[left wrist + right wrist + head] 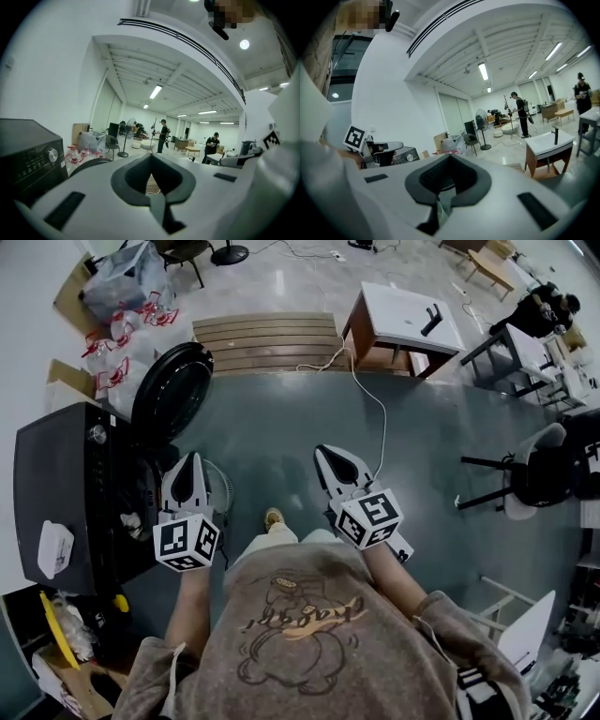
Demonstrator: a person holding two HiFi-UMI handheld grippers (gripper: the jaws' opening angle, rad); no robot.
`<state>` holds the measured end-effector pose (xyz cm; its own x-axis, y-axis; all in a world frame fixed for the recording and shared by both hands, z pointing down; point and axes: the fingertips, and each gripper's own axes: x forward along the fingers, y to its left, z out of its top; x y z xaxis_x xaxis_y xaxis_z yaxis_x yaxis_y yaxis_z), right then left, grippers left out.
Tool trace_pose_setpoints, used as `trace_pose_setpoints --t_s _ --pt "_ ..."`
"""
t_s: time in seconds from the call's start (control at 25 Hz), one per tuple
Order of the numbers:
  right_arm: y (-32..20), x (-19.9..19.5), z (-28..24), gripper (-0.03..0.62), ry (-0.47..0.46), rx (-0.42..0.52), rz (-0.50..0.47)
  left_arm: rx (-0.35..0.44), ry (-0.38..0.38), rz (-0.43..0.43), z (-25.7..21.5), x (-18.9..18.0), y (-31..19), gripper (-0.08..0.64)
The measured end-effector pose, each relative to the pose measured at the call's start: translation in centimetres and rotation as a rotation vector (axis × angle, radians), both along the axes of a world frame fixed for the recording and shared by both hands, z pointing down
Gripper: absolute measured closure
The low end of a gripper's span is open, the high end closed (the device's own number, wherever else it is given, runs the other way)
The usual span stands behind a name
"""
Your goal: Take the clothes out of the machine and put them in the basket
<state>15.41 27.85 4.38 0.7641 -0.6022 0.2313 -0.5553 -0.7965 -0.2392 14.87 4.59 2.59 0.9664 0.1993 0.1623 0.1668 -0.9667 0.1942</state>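
so, our left gripper (193,458) and right gripper (325,450) hold nothing, fingers shut; clothes are likely inside the machine (66,493) at frame left, its door (172,390) open, so we spread fingers before reaching in.

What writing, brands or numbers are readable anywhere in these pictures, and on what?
No text reads clearly.
Sweatshirt: orange script over the drawing, too distorted to read.
Machine: control-panel markings, too small to read.
Marker cubes: black-and-white square patterns, not words.
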Motion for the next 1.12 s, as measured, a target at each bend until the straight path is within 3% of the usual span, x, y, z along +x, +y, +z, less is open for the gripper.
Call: trace_pose_setpoints --t_s 0.32,0.6,0.84,1.12 --pt "-4.1 4.4 -0.6 0.595 -0.009 -0.011 -0.134 -0.02 -0.024 -0.092 0.1 2.4 -2.8 0.555" --pt "-10.2 8.2 -0.8 0.595 -0.022 -0.007 -0.39 -0.017 -0.04 -0.26 -0.1 2.1 -5.9 0.555" --pt "-16.5 9.8 -0.8 0.595 -0.026 0.006 -0.679 -0.016 -0.042 -0.504 -0.7 -0.3 -8.2 0.555" --pt "-24.1 7.0 -0.5 0.595 -0.035 0.026 -1.017 -0.01 -0.034 -0.828 -1.4 -7.2 -11.2 0.555"
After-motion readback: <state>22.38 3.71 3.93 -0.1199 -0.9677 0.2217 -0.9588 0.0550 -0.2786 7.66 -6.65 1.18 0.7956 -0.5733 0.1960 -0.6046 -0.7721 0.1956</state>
